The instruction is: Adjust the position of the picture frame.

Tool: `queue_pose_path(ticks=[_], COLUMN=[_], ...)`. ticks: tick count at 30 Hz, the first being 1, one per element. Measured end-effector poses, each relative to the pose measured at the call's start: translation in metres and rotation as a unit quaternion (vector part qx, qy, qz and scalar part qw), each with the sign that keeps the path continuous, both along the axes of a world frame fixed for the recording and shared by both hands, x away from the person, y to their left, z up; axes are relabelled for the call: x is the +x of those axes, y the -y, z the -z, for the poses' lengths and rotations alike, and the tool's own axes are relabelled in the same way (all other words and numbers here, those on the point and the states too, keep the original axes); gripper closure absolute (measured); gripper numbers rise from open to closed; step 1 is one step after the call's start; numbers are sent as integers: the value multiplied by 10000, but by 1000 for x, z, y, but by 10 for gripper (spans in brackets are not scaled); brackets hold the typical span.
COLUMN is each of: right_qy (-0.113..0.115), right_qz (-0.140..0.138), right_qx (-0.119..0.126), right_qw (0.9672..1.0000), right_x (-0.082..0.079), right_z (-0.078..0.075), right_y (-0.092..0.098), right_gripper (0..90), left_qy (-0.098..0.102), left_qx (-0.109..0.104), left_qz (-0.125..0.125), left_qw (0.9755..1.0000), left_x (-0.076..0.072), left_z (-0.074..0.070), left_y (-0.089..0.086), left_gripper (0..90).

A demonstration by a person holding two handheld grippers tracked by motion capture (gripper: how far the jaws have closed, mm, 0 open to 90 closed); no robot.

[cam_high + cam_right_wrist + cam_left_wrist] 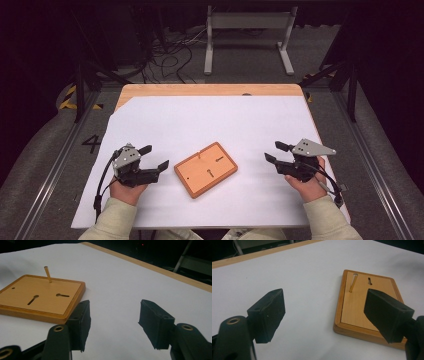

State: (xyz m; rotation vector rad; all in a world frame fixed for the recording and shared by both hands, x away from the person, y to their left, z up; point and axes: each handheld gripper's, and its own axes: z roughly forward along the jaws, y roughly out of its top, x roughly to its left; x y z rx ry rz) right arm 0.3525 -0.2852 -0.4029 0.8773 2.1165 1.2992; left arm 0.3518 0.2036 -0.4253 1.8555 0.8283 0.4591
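White sheet (210, 125); wooden board (205, 169) between gaping left tool (154, 157), right tool (276, 152).

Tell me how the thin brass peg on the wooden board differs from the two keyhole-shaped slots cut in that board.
The thin brass peg rises above the rectangular orange wooden board, leaning slightly; the two dark keyhole-shaped slots are cut down into it. The peg is pale and metallic; the slots read as dark openings. The peg stands near the board's edge; the slots sit farther in. All three are on the board's inset panel.
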Motion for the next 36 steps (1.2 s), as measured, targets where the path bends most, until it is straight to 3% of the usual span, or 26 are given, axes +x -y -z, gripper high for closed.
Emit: queue_pose_path(ticks=[10,36], right_qy=[-13,-1], right_qz=[-19,5], right_qx=[-39,-21], right_qw=[10000,10000], right_x=[0,0], right_z=[1,3], right_y=[0,1], right_gripper=[437,422], left_qy=[-4,76], left_qx=[-236,-129], left_qz=[19,-39], left_qw=[9997,9999], left_x=[0,1], left_z=[-3,-2], left_y=[-3,0], left_gripper=[217,267])
